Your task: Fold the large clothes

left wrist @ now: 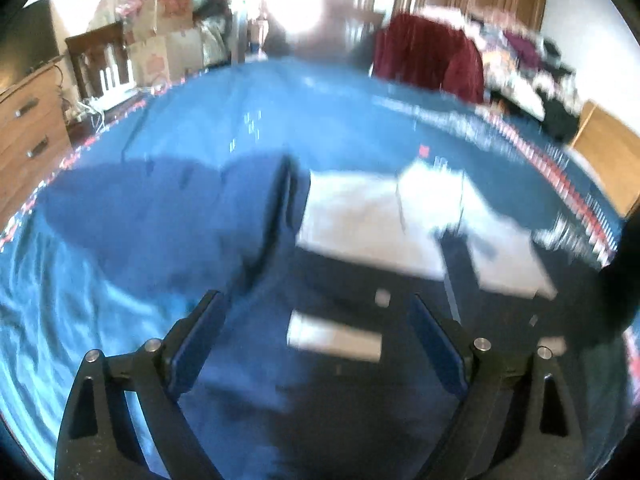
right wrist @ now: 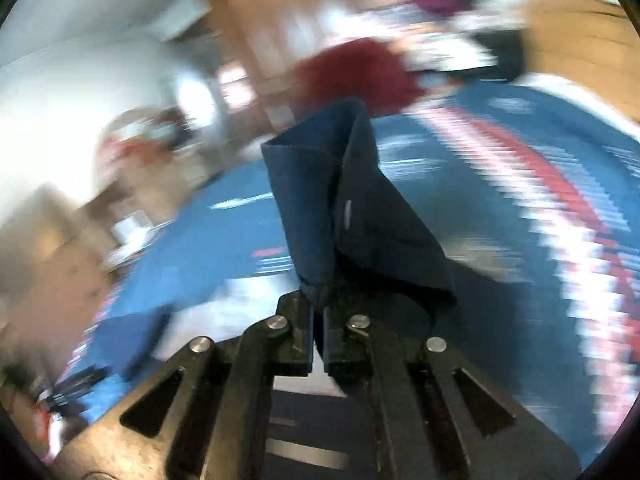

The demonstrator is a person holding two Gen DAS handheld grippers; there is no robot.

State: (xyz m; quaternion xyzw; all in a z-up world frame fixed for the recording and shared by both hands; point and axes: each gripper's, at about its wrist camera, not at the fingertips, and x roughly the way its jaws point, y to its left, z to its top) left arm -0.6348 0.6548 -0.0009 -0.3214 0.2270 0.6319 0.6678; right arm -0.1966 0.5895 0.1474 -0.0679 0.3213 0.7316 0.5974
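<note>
Right wrist view shows the right gripper [right wrist: 318,312] clamped on a bunched edge of a navy garment [right wrist: 352,208], with cloth rising ahead of the fingertips and draping off to their right side. Heavy motion blur behind, so likely mid-swing over the blue bedspread [right wrist: 224,248]. Left wrist view shows the left gripper [left wrist: 316,312] spread wide and holding nothing, hovering above more of the navy garment [left wrist: 160,216] lying flat on the bedspread [left wrist: 320,100] ahead of and below the fingers. White patches [left wrist: 360,224] ahead of the right finger; too blurred to tell sunlight from fabric. Dark red cloth [left wrist: 424,56] far beyond, off the work area.

Judged step: carrying a held edge across to lay a fold. To do it well: keep the pinch firm, carry the edge low and level, and land it square on the matching edge rather than dropping it short. Bring the empty fingers down on the flat portion to pin it, or take the neighbouring corner, so the layer underneath does not drag. Risk: a one-corner carry twists the fold line.
</note>
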